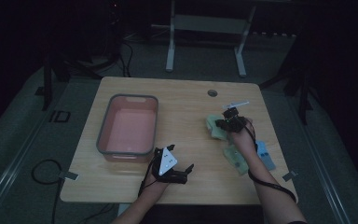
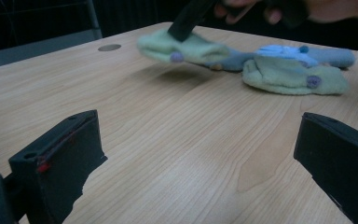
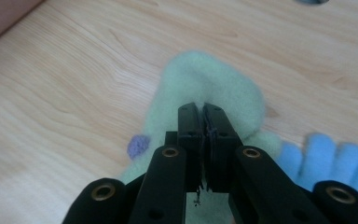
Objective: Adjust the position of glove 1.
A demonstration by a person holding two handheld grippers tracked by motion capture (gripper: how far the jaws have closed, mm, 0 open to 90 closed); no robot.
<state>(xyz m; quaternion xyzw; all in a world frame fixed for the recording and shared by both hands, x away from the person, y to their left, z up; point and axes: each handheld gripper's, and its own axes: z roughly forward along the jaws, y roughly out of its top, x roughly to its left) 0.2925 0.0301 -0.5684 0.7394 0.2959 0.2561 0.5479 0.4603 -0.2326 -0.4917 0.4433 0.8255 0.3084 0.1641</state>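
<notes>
Gripping the pale green sock [image 3: 200,88] by a pinch of its fabric, your right tool [image 3: 204,116] has its jaws pressed together with the cloth caught between them. In the left tool view that sock [image 2: 186,46] hangs a little above the bench [image 2: 168,130], one end lifted by the dark jaws and a shadow lying under it, while its other end runs down toward the rest of the socks. From the high view your right tool [image 1: 232,122] sits over the right half of the bench, just past the round grommet hole [image 1: 212,93].

Beside the gripped sock lies a second green sock [image 2: 291,77] with a purple dot on it, flat on the wood, and a blue sock [image 2: 286,52] rests on and behind it; the three are touching or overlapping. The blue sock [image 3: 335,158] shows just to the right of your right tool's jaws.

Your left tool [image 1: 172,170] is released: its two black jaws stand wide apart with bare wood between them, pointing across the bench toward the socks and well apart from them. It rests near the front edge of the bench, close to the near corner of the grey-rimmed pink bin [image 1: 103,135], which stands on the left half.
</notes>
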